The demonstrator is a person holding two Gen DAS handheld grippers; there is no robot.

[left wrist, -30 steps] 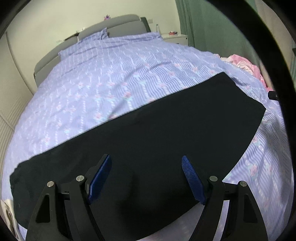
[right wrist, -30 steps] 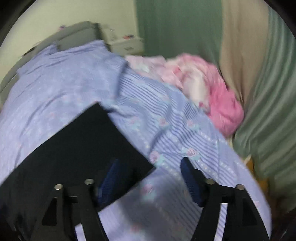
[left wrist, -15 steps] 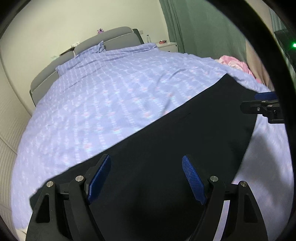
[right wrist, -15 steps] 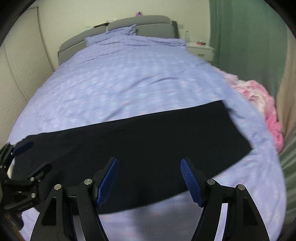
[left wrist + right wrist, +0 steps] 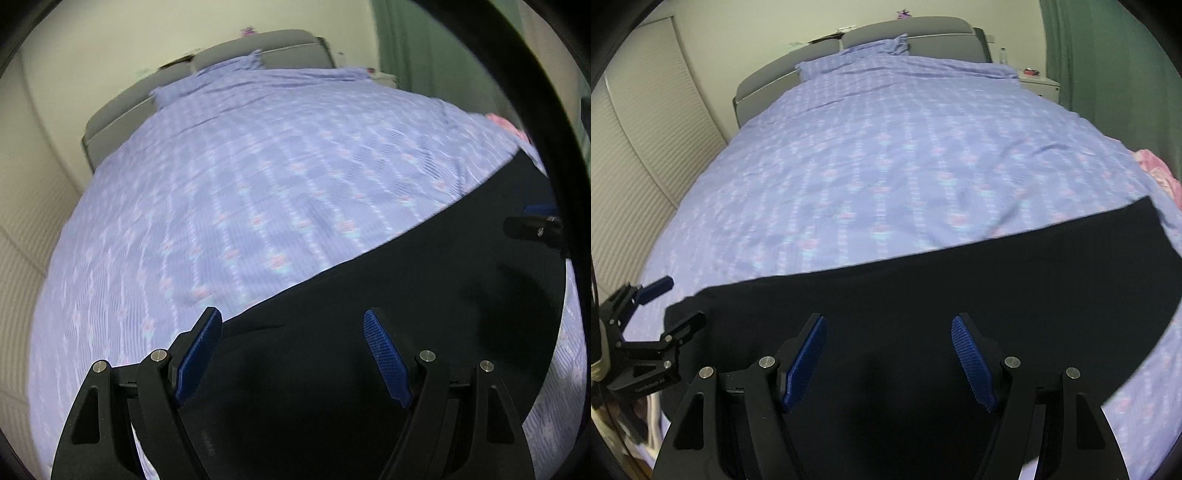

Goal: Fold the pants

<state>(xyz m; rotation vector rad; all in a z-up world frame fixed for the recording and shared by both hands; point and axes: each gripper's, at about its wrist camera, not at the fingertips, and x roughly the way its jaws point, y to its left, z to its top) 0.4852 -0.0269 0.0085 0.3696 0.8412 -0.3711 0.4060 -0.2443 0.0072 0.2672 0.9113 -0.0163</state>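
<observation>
The black pants [image 5: 923, 302] are laid flat in a long band across the near part of a bed, on a lilac patterned bedcover [image 5: 905, 166]. One end is seen near the right edge of the bed, the other end near the left edge. The left gripper [image 5: 293, 354] is held above the left portion of the pants; its blue pads [image 5: 386, 356] are kept wide apart and nothing is gripped. The right gripper [image 5: 888, 356] is held above the middle of the pants, also spread open and empty. A pink cloth [image 5: 1160, 170] is seen at the right edge, and a grey headboard [image 5: 923, 33] at the far end.
</observation>
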